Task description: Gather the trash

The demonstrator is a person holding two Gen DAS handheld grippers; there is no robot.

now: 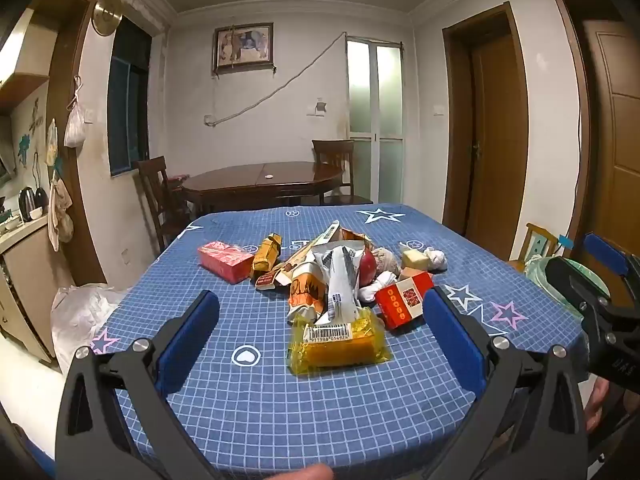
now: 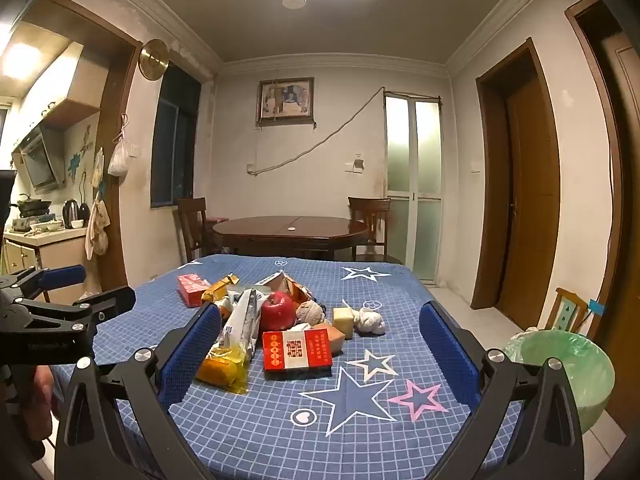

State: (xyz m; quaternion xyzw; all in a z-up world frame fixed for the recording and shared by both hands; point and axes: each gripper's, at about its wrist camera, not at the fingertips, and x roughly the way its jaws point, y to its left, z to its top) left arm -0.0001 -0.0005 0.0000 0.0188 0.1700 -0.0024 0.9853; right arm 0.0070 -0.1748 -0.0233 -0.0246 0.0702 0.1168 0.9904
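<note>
1. Your left gripper [image 1: 320, 328] has its jaws spread fully apart with nothing clamped. Between them and just ahead lies the yellow wrapper [image 1: 338, 340] with its barcode label up.
2. That wrapper's long axis runs across the jaw gap, from one blue pad toward the other. As the hand sits, the pads would close on its short ends, so I judge a straight push forward and slightly down would reach it, though the film will likely crumple when squeezed.
3. Your right gripper [image 2: 320, 344] is also wide apart and empty. Straight ahead between its jaws sits the red and white carton [image 2: 298, 350], flat on the blue checked tablecloth [image 2: 360, 440], long side across the gap.
4. Behind both pieces, further from the jaws, is the rest of the pile: a red apple [image 2: 277, 311], the silver packet [image 2: 246, 320], crumpled tissue [image 2: 370, 320] and a red box [image 1: 224, 261] off toward the left jaw's side.
5. The green-lined bin [image 2: 568, 364] stands off the table beyond your right jaw's outer side, so the right hand is the nearer one for dropping.
6. My judgement: nothing is collected yet. Each hand has one near piece lined up; the carton is the easier first grab, being stiff and closest to the bin.
</note>
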